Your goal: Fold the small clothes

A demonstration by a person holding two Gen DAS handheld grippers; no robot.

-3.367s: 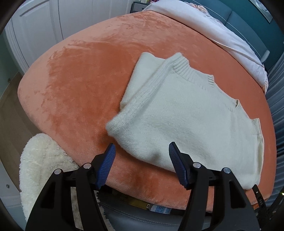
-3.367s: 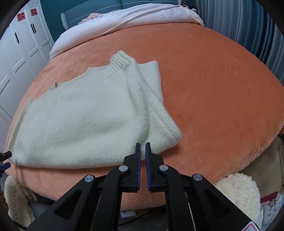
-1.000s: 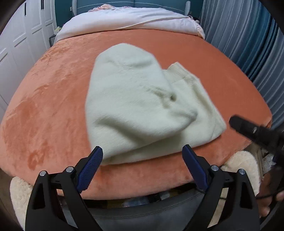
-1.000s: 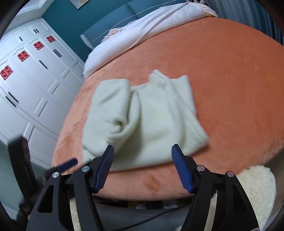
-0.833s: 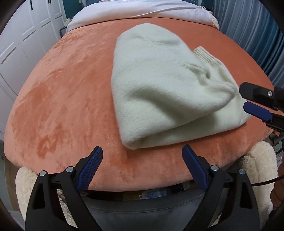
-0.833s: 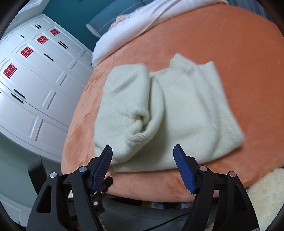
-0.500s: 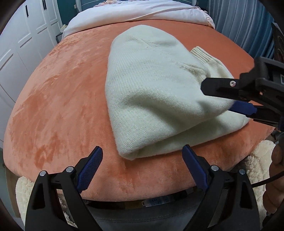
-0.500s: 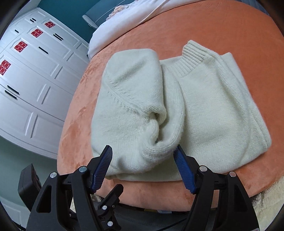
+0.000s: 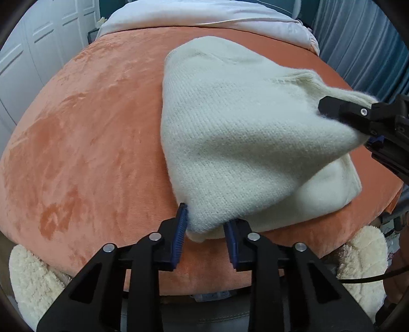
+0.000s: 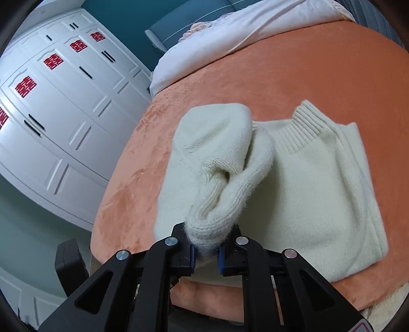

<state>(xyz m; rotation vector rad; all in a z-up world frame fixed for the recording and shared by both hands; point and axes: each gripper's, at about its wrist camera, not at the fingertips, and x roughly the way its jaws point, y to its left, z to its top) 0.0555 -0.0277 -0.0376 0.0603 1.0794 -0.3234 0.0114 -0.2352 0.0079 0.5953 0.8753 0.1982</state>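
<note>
Cream sweater [image 9: 230,132] sits on the orange bed cover [image 9: 89,132], near the front edge and toward the right side in the left wrist view. Bare cover runs wide on the sweater's left, up to the white bedding [image 9: 204,15] at the head end. Front edge of the bed drops off just below the sweater's hem; a fluffy cream rug [image 9: 28,286] shows past that edge. White wardrobe doors [image 10: 51,115] stand beyond the bed's left side, blue curtain [image 9: 363,43] beyond the right.

Left tongs [image 9: 207,235]: partly closed, pads either side of the folded sweater's near corner, pinching it.

Right tongs [image 10: 205,252]: closed tight on a bunched, ribbed edge of the sweater [image 10: 294,184], lifting that layer off the flat part. Ribbed collar lies flat, farther back on the cover.
</note>
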